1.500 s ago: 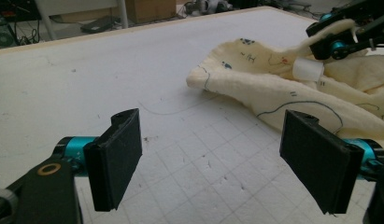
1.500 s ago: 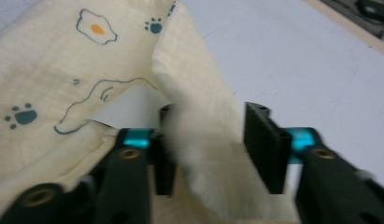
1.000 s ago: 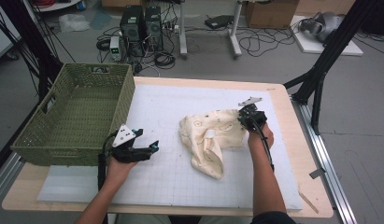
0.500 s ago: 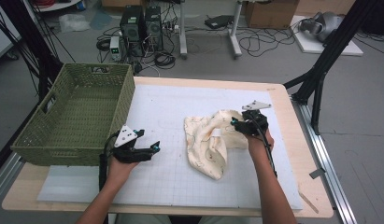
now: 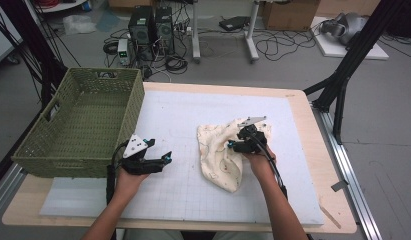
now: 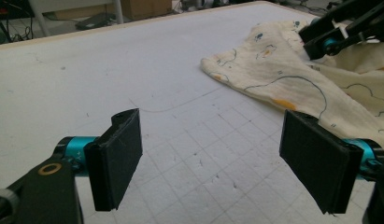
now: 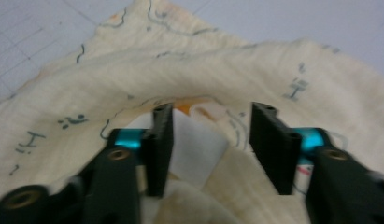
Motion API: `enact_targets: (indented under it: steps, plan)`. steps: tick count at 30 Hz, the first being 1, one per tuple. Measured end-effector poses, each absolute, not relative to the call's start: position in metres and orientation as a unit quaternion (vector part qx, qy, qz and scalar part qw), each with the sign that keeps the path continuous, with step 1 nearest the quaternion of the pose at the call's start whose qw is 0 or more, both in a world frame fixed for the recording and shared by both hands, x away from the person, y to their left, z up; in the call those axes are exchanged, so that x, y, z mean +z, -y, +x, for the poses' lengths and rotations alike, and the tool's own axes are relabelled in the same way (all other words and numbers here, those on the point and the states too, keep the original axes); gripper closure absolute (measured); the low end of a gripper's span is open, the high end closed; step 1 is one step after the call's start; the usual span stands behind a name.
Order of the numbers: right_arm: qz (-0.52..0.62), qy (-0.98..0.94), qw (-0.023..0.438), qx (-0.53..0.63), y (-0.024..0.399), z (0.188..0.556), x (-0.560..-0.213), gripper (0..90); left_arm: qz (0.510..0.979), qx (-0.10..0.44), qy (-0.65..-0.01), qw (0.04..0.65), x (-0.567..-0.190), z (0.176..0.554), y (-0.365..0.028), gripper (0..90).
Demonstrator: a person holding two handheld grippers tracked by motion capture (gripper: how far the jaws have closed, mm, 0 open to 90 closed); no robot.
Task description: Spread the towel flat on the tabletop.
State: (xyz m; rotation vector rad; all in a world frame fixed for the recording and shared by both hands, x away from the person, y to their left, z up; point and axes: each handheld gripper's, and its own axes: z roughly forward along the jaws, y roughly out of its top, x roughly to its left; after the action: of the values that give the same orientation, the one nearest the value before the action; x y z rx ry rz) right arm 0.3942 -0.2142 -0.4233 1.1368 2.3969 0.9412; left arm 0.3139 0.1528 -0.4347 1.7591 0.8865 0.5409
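A cream cloth [image 5: 220, 160] printed with small drawings lies crumpled on the white mat [image 5: 178, 112], right of centre. My right gripper [image 5: 232, 146] rests on the cloth's upper part, pointing left. In the right gripper view its jaws [image 7: 210, 140] stand apart over a fold of the cloth [image 7: 180, 60] and a white tag; they have just been closing, and the pads do not press on either. My left gripper [image 5: 160, 150] lies on the bare mat left of the cloth, jaws wide open [image 6: 213, 158] with nothing between them. The cloth [image 6: 283, 70] and the right gripper [image 6: 330, 39] show beyond it.
A green woven basket [image 5: 58, 167] stands at the table's left side, close behind the left hand. The wooden table edge [image 5: 323, 150] runs along the right. Cables and computer cases lie on the floor behind the table.
The right gripper has moved left and nearer, from the cloth's far right edge onto its upper middle, and its jaws have come apart. The cloth has bunched and shifted. The left gripper kept still.
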Motion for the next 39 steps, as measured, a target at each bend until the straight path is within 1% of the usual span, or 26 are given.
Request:
enact_targets:
  steps: [2,3,4,5,11,21,30,35,36,37,38,39]
  plan:
    - [0.395,-0.845,0.145,0.329,0.215,0.395,-0.427,76.7,0.734,0.225,-0.371,0.522,-0.435,0.314,-0.154,21.6]
    - [0.389,-0.848,0.145,0.329,0.215,0.394,-0.427,82.6,0.733,0.225,-0.372,0.523,-0.435,0.314,-0.154,21.6]
    - [0.382,-0.849,0.148,0.332,0.217,0.392,-0.426,86.8,0.733,0.225,-0.373,0.522,-0.435,0.314,-0.155,21.6]
    - [0.378,-0.847,0.154,0.341,0.219,0.39,-0.424,87.5,0.733,0.225,-0.374,0.522,-0.435,0.314,-0.155,21.6]
    - [0.385,-0.829,0.171,0.369,0.244,0.37,-0.415,88.0,0.733,0.226,-0.372,0.522,-0.435,0.313,-0.154,21.6]
    - [0.39,-0.802,0.209,0.401,0.297,0.313,-0.401,87.9,0.738,0.224,-0.369,0.519,-0.436,0.314,-0.15,21.8]
    - [0.41,-0.802,0.238,0.363,0.341,0.265,-0.406,88.0,0.744,0.211,-0.365,0.518,-0.437,0.314,-0.142,23.1]
    - [0.425,-0.804,0.233,0.343,0.359,0.249,-0.414,88.5,0.75,0.187,-0.359,0.523,-0.437,0.315,-0.135,28.1]
    - [0.425,-0.808,0.23,0.337,0.36,0.246,-0.415,88.2,0.752,0.18,-0.358,0.524,-0.438,0.315,-0.134,30.0]
    - [0.423,-0.81,0.227,0.337,0.361,0.244,-0.416,85.3,0.754,0.172,-0.358,0.524,-0.439,0.316,-0.131,30.7]
    - [0.423,-0.807,0.231,0.341,0.362,0.242,-0.416,81.0,0.756,0.164,-0.36,0.521,-0.44,0.317,-0.128,30.7]
    - [0.424,-0.804,0.235,0.346,0.363,0.241,-0.415,78.5,0.762,0.154,-0.359,0.516,-0.442,0.318,-0.124,30.6]
